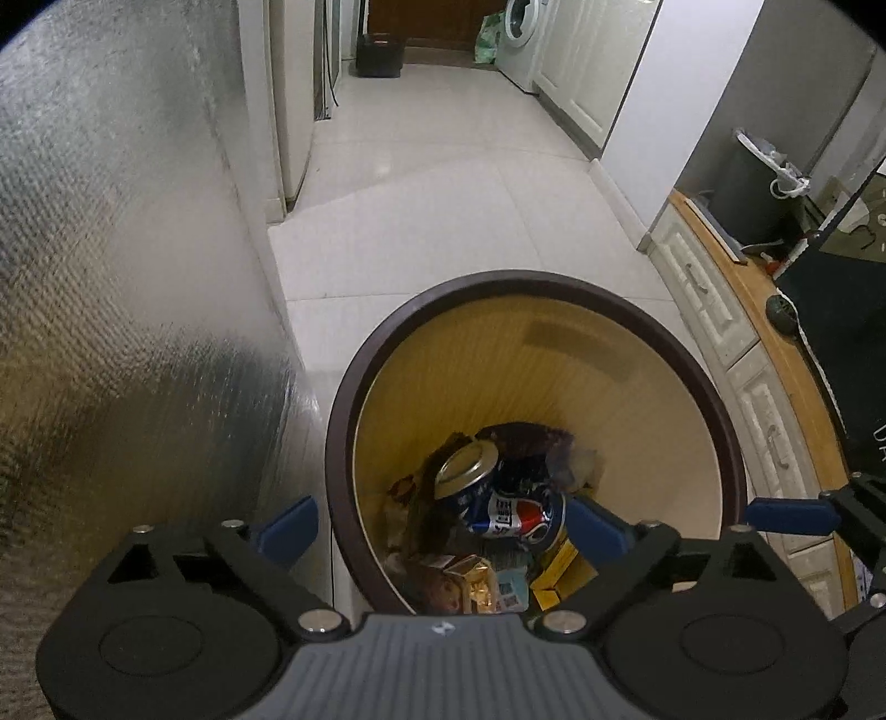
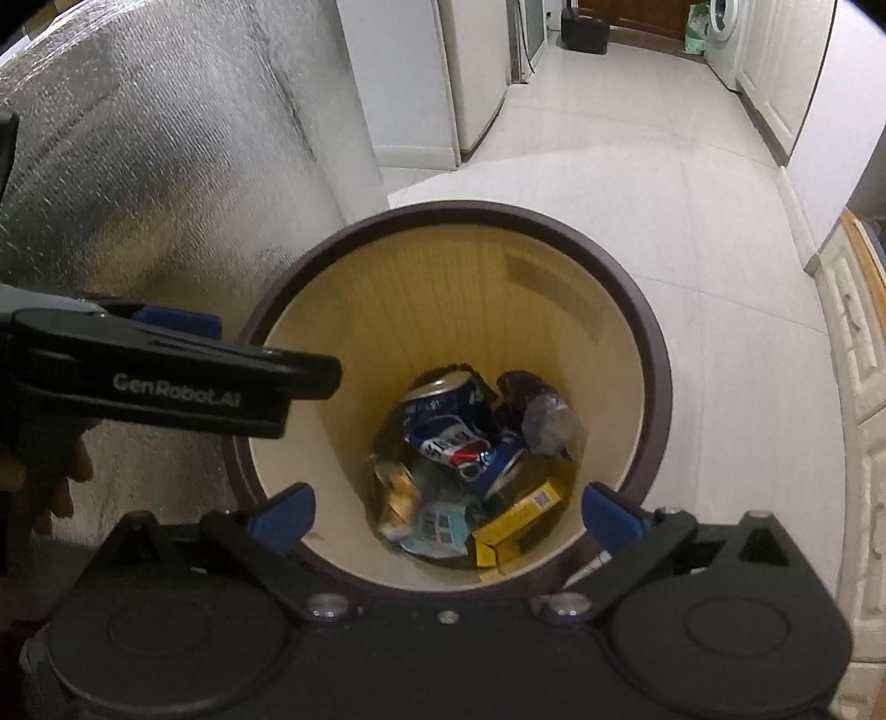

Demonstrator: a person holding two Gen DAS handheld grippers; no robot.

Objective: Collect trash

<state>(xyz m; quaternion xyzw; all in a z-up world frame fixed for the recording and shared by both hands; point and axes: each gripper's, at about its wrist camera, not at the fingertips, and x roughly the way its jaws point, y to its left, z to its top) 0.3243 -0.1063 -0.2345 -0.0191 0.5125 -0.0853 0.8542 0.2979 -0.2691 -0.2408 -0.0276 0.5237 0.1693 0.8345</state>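
A round bin with a dark brown rim [image 1: 531, 278] [image 2: 443, 213] and cream inside stands on the floor below both grippers. In it lie a crushed blue Pepsi can [image 1: 509, 507] [image 2: 454, 432], a yellow box [image 2: 520, 518], wrappers and a dark bag. My left gripper [image 1: 443, 534] is open and empty over the bin's near rim. My right gripper [image 2: 447, 512] is open and empty above the bin mouth. The left gripper's black body also shows in the right wrist view [image 2: 166, 382], left of the bin. One blue fingertip of the right gripper [image 1: 792, 512] shows in the left wrist view.
A silver foil-covered surface [image 1: 122, 277] rises close on the left of the bin. A white cabinet with a wooden top [image 1: 736, 354] runs along the right. Pale tiled floor [image 1: 432, 210] stretches ahead to a washing machine [image 1: 523, 27] and a black box [image 1: 379, 52].
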